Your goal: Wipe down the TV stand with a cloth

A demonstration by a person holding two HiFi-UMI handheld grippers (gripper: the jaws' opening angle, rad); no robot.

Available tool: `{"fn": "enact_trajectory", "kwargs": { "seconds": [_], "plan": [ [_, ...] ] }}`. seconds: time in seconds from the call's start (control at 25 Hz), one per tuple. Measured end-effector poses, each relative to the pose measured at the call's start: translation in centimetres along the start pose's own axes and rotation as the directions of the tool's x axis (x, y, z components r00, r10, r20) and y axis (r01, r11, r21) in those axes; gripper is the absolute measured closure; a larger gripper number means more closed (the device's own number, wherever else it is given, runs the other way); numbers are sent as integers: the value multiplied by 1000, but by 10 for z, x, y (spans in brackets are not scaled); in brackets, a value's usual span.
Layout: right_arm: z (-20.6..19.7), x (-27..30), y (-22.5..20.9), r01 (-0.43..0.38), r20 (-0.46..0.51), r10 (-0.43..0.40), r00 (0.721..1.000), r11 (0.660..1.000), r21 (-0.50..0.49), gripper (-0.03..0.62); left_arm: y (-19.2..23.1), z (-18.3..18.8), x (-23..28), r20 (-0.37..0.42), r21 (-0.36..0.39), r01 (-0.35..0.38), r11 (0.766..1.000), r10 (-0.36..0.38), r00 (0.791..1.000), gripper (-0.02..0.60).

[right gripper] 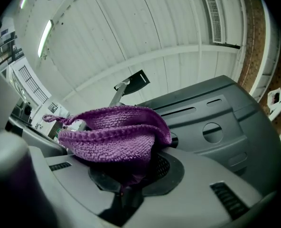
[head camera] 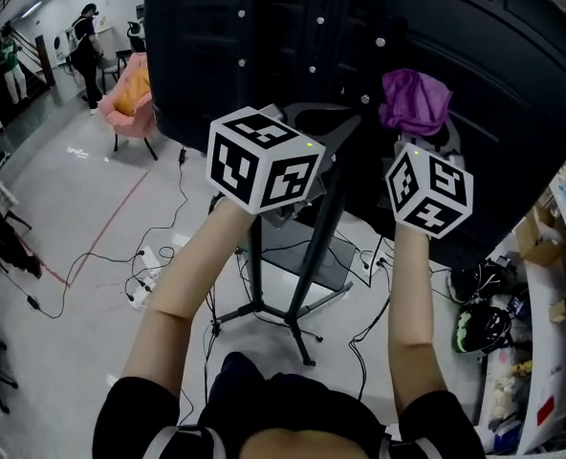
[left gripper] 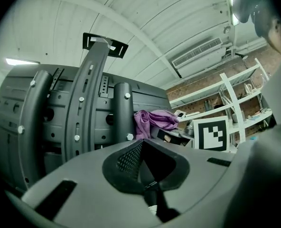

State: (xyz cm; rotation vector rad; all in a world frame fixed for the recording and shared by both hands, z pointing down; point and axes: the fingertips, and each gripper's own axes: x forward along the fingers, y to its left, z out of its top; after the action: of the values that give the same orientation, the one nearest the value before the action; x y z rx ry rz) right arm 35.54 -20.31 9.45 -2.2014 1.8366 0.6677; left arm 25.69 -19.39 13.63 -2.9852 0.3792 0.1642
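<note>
Two tools were held up side by side at the back of a television. The right tool [right gripper: 135,167] was clenched on a purple cloth [head camera: 414,101], which bunched over its jaws close to the black back panel [head camera: 493,75]. The left tool [left gripper: 141,150] had its jaws pressed together with nothing between them, facing the grey mounting rails [left gripper: 86,108]. Below them, the TV stand [head camera: 314,247] ran down to spread legs on the floor [head camera: 92,285].

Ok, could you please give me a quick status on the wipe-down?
Left gripper shut, empty. Right gripper shut on purple cloth, raised near the TV back. Cables on floor round the TV stand feet.
</note>
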Motion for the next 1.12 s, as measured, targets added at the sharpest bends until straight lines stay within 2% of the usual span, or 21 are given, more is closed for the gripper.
{"fn": "enact_trajectory", "kwargs": {
  "seconds": [0.48, 0.64, 1.12],
  "plan": [
    [11, -48, -76, 134, 8, -134, 991, 989, -68, 530, -60, -5, 55, 7, -8, 150, 989, -150, 989, 575],
    [14, -67, -109, 200, 7, -200, 980, 976, -82, 530, -84, -8, 78, 6, -12, 219, 976, -219, 976, 575],
    [16, -105, -166, 337, 0, -340, 940, 934, -120, 530, -115, -12, 114, 16, -30, 313, 949, -313, 950, 575]
  ]
}}
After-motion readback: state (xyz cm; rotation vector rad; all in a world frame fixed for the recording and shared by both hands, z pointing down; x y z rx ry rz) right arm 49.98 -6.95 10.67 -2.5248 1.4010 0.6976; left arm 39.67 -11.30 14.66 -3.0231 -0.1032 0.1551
